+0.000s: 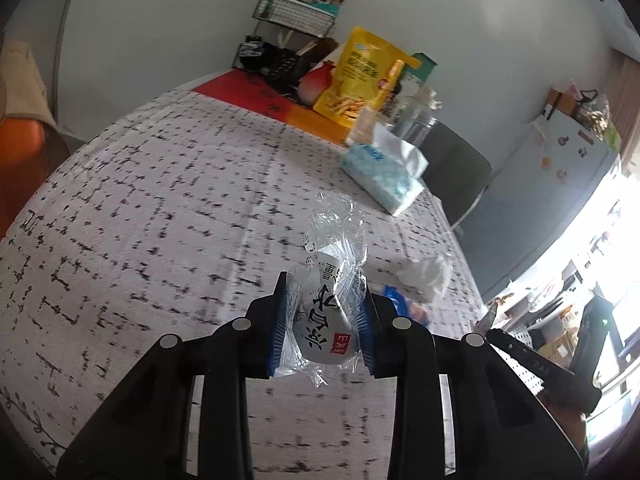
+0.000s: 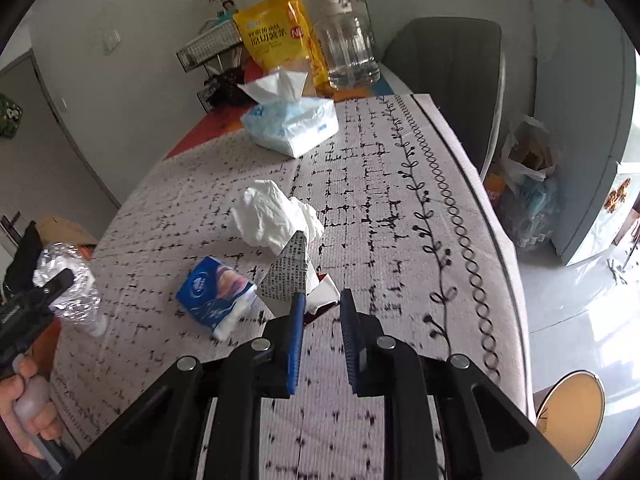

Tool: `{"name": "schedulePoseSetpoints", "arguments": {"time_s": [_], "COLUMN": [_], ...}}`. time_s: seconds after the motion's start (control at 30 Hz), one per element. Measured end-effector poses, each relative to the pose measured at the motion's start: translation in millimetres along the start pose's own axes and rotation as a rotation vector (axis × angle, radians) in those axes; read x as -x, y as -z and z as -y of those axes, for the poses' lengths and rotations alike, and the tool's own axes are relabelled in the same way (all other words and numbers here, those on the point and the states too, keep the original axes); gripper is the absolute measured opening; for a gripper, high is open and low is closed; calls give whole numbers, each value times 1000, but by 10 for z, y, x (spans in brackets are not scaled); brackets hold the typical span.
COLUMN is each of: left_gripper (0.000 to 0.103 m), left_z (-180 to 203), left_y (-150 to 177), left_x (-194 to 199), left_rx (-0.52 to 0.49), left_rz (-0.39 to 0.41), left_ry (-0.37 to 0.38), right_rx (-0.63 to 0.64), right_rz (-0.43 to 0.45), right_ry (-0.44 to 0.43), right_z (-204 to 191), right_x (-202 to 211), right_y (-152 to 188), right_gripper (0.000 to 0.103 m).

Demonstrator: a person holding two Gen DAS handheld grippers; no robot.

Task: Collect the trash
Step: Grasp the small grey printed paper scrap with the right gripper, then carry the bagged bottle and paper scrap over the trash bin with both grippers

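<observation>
Holding the crushed bottle (image 1: pixel 332 320) clamped in the left gripper (image 1: pixel 326 286), I am centring the parted right gripper (image 2: pixel 322 296) squarely on the folded carton (image 2: pixel 288 276)

A table (image 2: pixel 460 216) carried everything, covered by a pale cloth printed with broken black lines and a vine border, with a red and orange patch at the far end. On the cloth lay a tissue pack (image 2: pixel 292 124), a crumpled white tissue (image 2: pixel 268 216) and a small blue packet (image 2: pixel 216 300). A yellow snack bag (image 2: pixel 276 28) and a clear jar (image 2: pixel 352 52) stood at the far end.
</observation>
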State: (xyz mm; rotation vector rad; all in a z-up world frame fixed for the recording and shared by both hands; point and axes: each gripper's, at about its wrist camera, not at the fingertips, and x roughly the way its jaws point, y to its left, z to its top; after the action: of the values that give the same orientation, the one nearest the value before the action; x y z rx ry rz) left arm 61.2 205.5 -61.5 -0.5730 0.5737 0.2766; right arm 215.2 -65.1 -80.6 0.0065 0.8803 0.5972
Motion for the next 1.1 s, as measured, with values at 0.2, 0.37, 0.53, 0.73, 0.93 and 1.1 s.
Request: {"name": "schedulePoseSetpoints", "arguments": {"time_s": [0.2, 0.37, 0.53, 0.73, 0.93, 1.1], "left_gripper": [31, 31, 31, 31, 31, 31], "left_z": [453, 894, 1369, 1830, 2294, 2655], "left_y": [51, 124, 225, 354, 471, 642], "left_x": [-56, -145, -260, -368, -488, -618], "left_rx": [-69, -126, -182, -234, -286, -338], "left_rz": [-15, -36, -66, -101, -130, -166], "left_ry": [63, 126, 195, 259, 308, 337], "right_rx": [-75, -149, -214, -297, -318, -366], "right_rz": [68, 119, 156, 179, 235, 259], "right_ry": [-29, 19, 88, 114, 140, 183], "right_z": [205, 540, 924, 1277, 1514, 1819], "right_x": [501, 863, 1136, 1377, 1667, 1788], "right_y": [179, 341, 472, 622, 699, 775], "right_gripper": [18, 18, 18, 18, 18, 19]}}
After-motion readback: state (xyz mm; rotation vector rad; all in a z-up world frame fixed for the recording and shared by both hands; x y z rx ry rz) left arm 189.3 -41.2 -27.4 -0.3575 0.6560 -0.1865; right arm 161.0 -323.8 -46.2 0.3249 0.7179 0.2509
